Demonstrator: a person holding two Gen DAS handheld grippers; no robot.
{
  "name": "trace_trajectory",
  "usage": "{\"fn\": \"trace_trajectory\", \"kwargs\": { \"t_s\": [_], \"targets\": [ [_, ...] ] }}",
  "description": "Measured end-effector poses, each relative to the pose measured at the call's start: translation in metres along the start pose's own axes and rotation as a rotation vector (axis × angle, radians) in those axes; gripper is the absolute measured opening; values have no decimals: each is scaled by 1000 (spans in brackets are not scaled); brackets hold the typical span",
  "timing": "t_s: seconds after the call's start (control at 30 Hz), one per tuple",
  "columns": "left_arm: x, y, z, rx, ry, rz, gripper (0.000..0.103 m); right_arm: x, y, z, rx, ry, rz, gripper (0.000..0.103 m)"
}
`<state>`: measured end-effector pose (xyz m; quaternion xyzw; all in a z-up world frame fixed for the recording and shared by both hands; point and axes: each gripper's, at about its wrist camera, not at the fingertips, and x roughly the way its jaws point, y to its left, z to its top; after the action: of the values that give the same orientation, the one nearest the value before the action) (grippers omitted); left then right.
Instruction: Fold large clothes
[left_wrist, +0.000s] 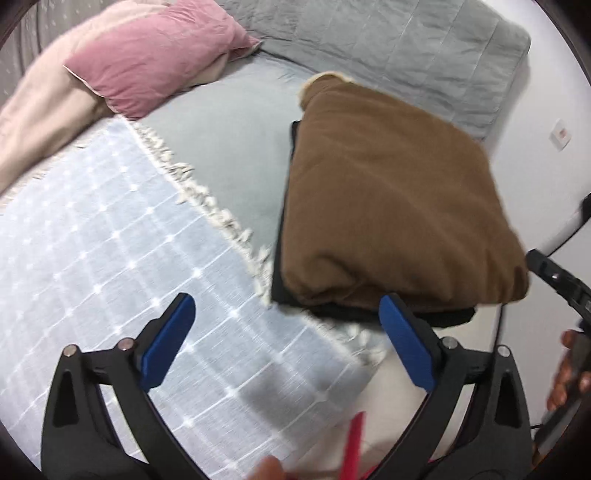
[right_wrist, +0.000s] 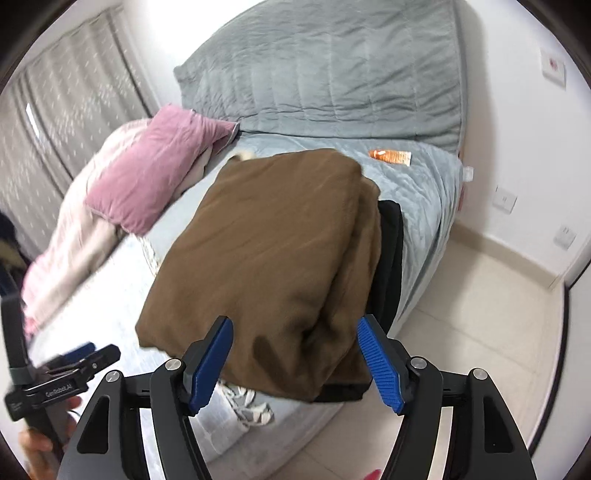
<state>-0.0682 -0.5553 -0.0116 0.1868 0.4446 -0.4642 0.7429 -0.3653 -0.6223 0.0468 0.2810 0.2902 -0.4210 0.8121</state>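
A folded brown garment (left_wrist: 391, 206) lies on a folded black garment (left_wrist: 373, 312) at the near corner of the bed; both also show in the right wrist view, the brown one (right_wrist: 266, 258) over the black one (right_wrist: 389, 258). My left gripper (left_wrist: 291, 325) is open and empty, hovering over the white checked blanket (left_wrist: 110, 258), left of the pile. My right gripper (right_wrist: 295, 350) is open and empty, its blue pads astride the pile's near edge without touching it. The left gripper also shows at the left of the right wrist view (right_wrist: 79, 354).
A pink pillow (left_wrist: 155, 55) and a pale pink duvet (left_wrist: 40, 110) lie at the bed's far left. A grey quilt (right_wrist: 332, 66) stands against the wall. An orange tube (right_wrist: 391, 157) lies on the grey sheet. Tiled floor (right_wrist: 480, 295) is to the right.
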Motion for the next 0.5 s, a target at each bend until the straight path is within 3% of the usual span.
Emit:
{"fn": "trace_trajectory", "kwargs": {
  "t_s": [0.1, 0.27, 0.5],
  "targets": [
    [1, -7, -13, 22, 7, 61, 101, -6, 26, -20, -72, -3, -101, 79],
    [7, -9, -38, 48, 19, 82, 102, 4, 44, -55, -117, -7, -206, 85],
    [3, -14, -63, 96, 24, 102, 102, 10, 50, -89, -118, 28, -259, 86]
  ]
}}
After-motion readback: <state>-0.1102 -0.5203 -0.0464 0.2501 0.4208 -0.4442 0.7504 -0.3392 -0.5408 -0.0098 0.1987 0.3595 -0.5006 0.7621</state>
